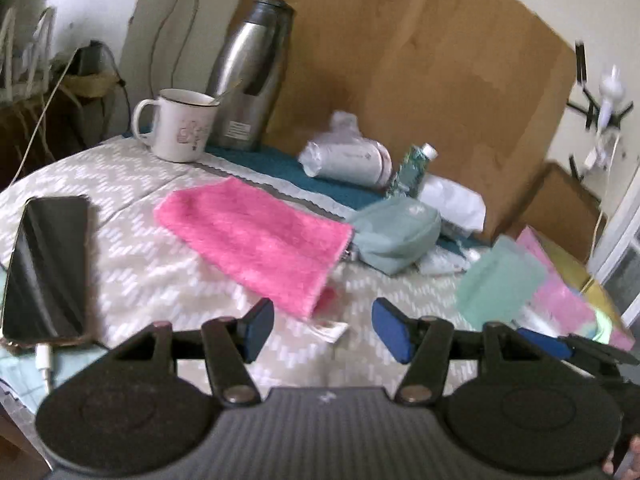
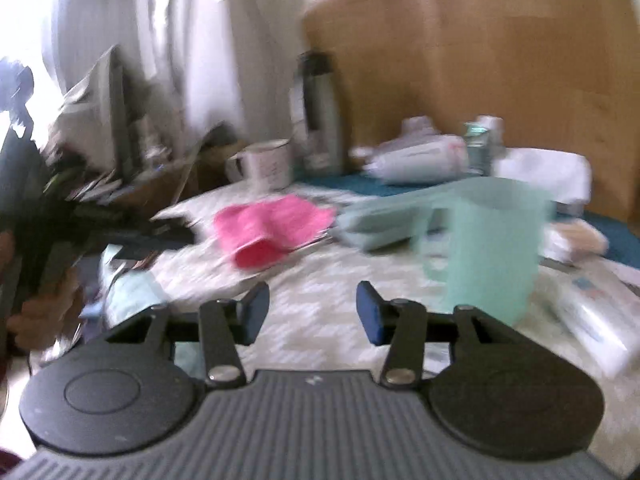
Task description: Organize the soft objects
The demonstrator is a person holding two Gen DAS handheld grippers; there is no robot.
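A fluffy pink cloth (image 1: 252, 236) lies flat on the patterned bed cover, just ahead of my left gripper (image 1: 323, 330), which is open and empty. A pale green soft pouch (image 1: 396, 236) lies right of the cloth. A mint green plastic basket (image 1: 500, 284) stands to the right. In the right wrist view, which is blurred, the pink cloth (image 2: 272, 228) lies ahead to the left, the pouch (image 2: 376, 224) in the middle, and the basket (image 2: 484, 248) just ahead to the right of my open, empty right gripper (image 2: 313, 312).
A black phone (image 1: 46, 268) on a charging cable lies at the left. A white mug (image 1: 180, 124) and a steel flask (image 1: 252, 76) stand at the back. A white wrapped roll (image 1: 348, 160) and a small bottle (image 1: 412, 168) lie by the wooden headboard (image 1: 440, 60).
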